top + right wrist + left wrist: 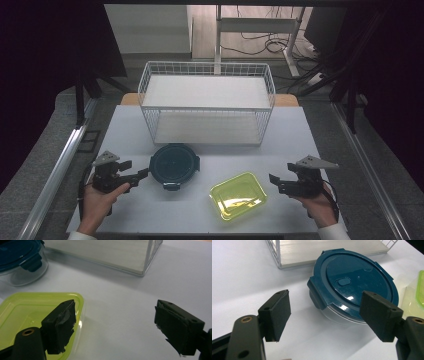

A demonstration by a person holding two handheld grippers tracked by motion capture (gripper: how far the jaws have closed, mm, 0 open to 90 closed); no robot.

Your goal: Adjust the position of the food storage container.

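While both spread | L claw [145,173] beside blue container [174,165] | R claw [272,180] near green lid [238,195]

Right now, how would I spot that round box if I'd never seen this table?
Find the white wire rack at the back of the table. Just in front of its left half sits the round box, beside the left gripper. It is clear with a dark blue clip-on lid, while its neighbour, the tray, is yellow-green and rectangular.
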